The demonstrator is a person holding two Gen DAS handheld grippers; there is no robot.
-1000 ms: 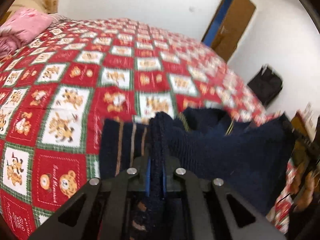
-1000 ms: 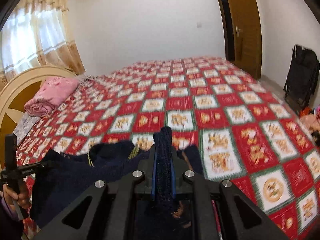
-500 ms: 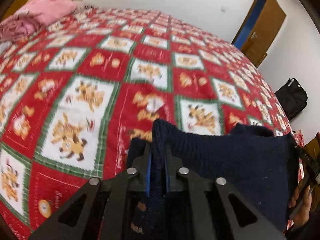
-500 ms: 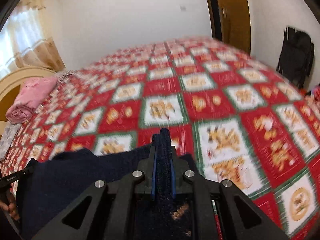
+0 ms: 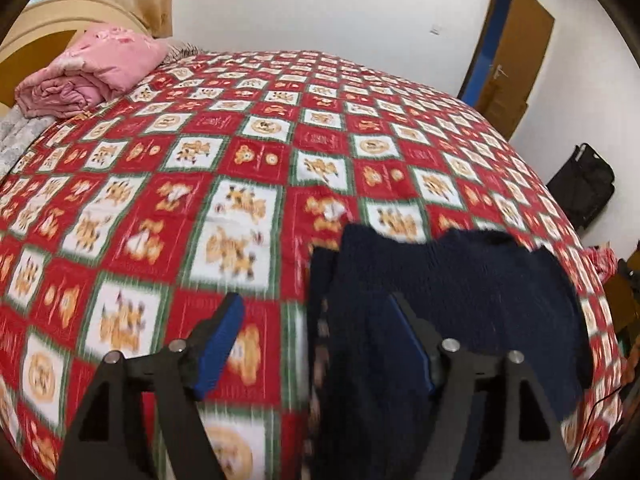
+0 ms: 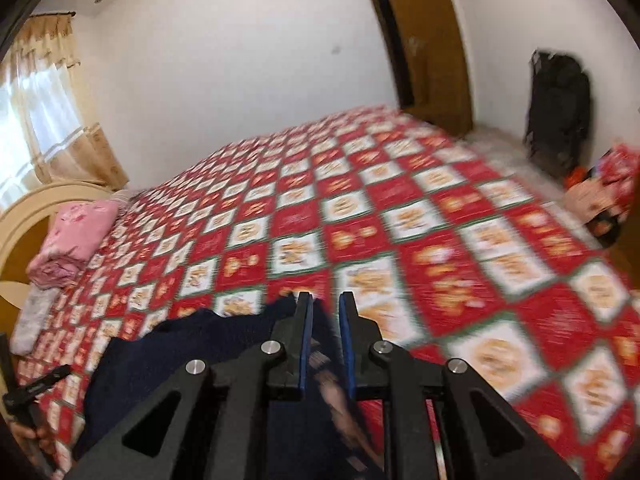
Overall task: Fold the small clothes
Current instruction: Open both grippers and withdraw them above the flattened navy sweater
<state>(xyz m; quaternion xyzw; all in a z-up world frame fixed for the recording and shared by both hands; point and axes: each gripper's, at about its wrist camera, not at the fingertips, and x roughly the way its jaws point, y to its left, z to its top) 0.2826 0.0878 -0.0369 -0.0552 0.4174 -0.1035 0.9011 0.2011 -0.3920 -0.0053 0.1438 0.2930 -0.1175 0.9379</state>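
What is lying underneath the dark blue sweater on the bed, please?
The dark blue sweater lies on the red patterned bedspread, which shows all around it. Whatever is directly beneath the sweater is covered.

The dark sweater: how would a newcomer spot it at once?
Start from the big bed with the red checked bedspread. At its near edge, right before the grippers, lies the dark sweater. It is the only plain navy knit; the pink folded blanket sits far off by the headboard.

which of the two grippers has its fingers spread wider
The left gripper: its jaws are opening, wide apart, with the navy sweater lying loose by one finger. The right gripper shows only a narrow gap, opening slightly.
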